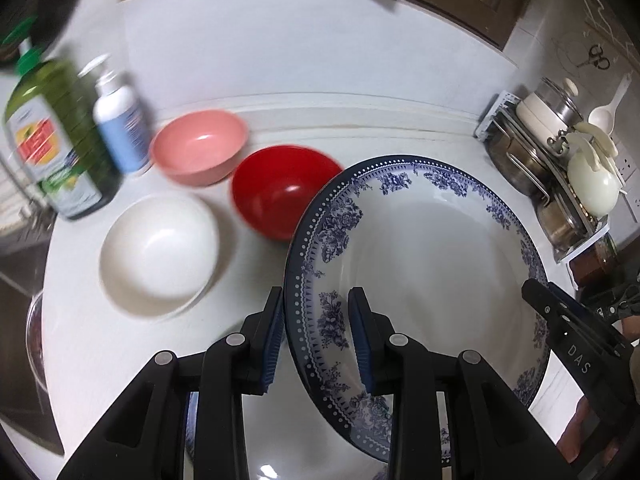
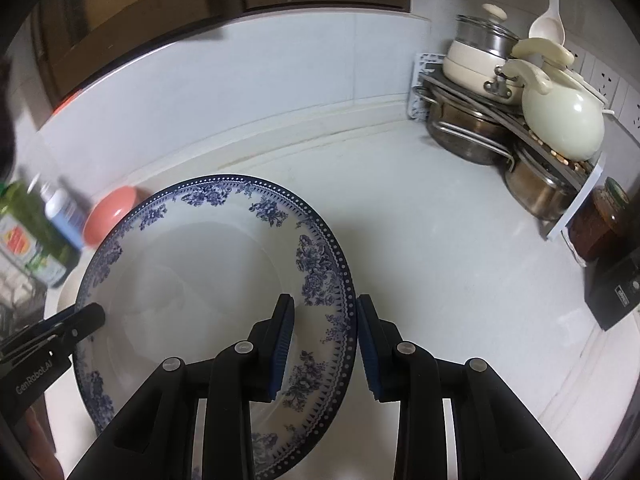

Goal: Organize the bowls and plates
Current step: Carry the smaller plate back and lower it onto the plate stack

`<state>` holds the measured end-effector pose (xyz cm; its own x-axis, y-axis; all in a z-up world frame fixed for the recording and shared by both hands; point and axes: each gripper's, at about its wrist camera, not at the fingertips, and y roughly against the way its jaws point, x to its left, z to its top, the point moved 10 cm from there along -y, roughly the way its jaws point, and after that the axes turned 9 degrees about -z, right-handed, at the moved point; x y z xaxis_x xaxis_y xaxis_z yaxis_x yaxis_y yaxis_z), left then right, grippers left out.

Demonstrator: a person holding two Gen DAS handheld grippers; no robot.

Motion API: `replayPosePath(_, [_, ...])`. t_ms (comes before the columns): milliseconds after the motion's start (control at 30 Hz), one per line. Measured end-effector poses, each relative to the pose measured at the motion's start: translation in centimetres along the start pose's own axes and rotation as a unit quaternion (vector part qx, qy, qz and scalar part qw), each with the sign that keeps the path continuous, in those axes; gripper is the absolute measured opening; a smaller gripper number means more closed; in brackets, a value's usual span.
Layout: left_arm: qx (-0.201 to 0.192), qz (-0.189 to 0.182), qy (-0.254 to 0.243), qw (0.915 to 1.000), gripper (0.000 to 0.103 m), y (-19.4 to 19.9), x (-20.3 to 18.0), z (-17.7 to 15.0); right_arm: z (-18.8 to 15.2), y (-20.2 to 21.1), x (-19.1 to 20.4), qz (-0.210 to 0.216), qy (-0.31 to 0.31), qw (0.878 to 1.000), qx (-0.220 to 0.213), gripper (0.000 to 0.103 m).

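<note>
The letters "DAS" stand in white on the black body of the right gripper (image 1: 534, 296), seen at the right edge of the left wrist view. In the right wrist view the left gripper (image 2: 90, 316), entering from the left edge, carries the white wording "GenRobot.AI" along its black side. The green bottle (image 1: 60, 140) at the far left has a red and yellow label, but it is blurred and its print cannot be read. The small white and blue bottle (image 1: 120, 128) beside it also bears print too blurred to read. The black box (image 2: 618, 292) at the right has a small plate, illegible.
</note>
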<state>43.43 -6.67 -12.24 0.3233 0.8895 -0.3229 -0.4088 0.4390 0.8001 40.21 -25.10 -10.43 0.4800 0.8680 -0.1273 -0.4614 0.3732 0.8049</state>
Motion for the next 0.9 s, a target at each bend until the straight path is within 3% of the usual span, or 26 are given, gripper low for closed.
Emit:
replayPosePath(400, [-0.001, 0.014, 0.033, 0.9994, 0.032, 3.8, 4.5, -6.8, -6.1, 3.3, 3.6, 0.018, 0.032, 0.999, 0.002, 0.033])
replayPosePath(900, [0.034, 0.042, 0.050, 0.9973, 0.032, 3.1, 8.6, -12.1, -11.7, 2.2, 6.5, 0.036, 0.067, 0.996, 0.039, 0.033])
